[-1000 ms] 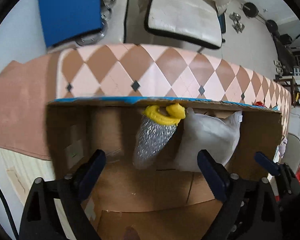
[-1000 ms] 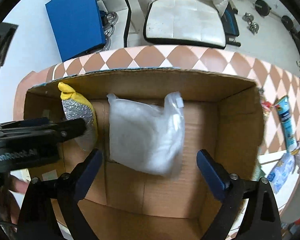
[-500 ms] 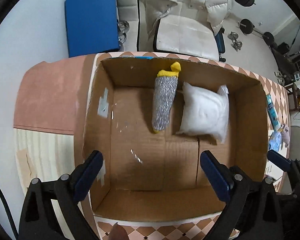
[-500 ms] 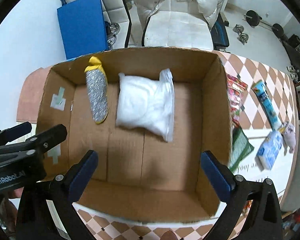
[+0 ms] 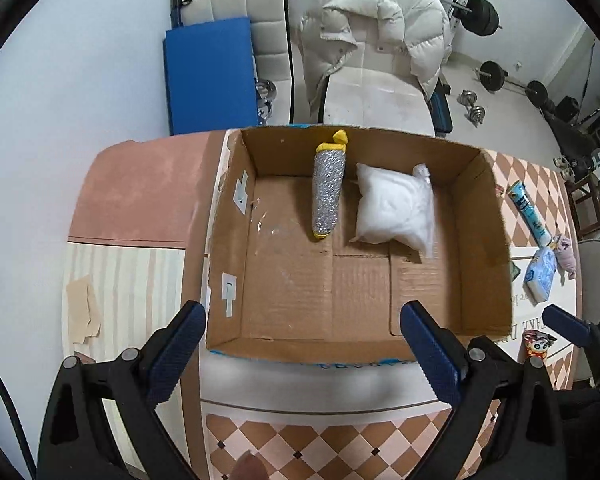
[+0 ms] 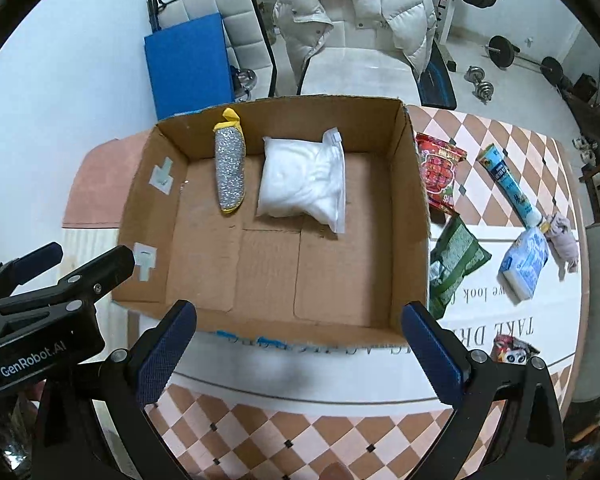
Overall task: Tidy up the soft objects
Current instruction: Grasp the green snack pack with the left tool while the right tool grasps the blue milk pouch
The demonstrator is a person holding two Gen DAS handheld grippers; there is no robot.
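An open cardboard box [image 5: 484,240] [image 6: 408,240] stands on the table. Inside lie a silver scrubber with yellow trim [image 5: 328,196] [image 6: 230,172] and a white soft bag [image 5: 396,210] [image 6: 304,184], side by side at the far wall. My left gripper [image 5: 304,344] is open and empty, above the box's near edge. My right gripper [image 6: 300,344] is open and empty, also above the near edge. The left gripper also shows at the left of the right wrist view [image 6: 56,276].
Right of the box lie a red snack pack [image 6: 438,172], a green pack [image 6: 454,264], a blue tube [image 6: 510,188] [image 5: 528,214], a blue tissue pack [image 6: 524,266] [image 5: 542,274] and a small plush toy [image 6: 562,236]. A chair with a white jacket [image 6: 356,12] stands behind the table.
Both grippers have pulled back and up from inside the box, so the whole box and the table around it now show. The scrubber and white bag stay in the box.
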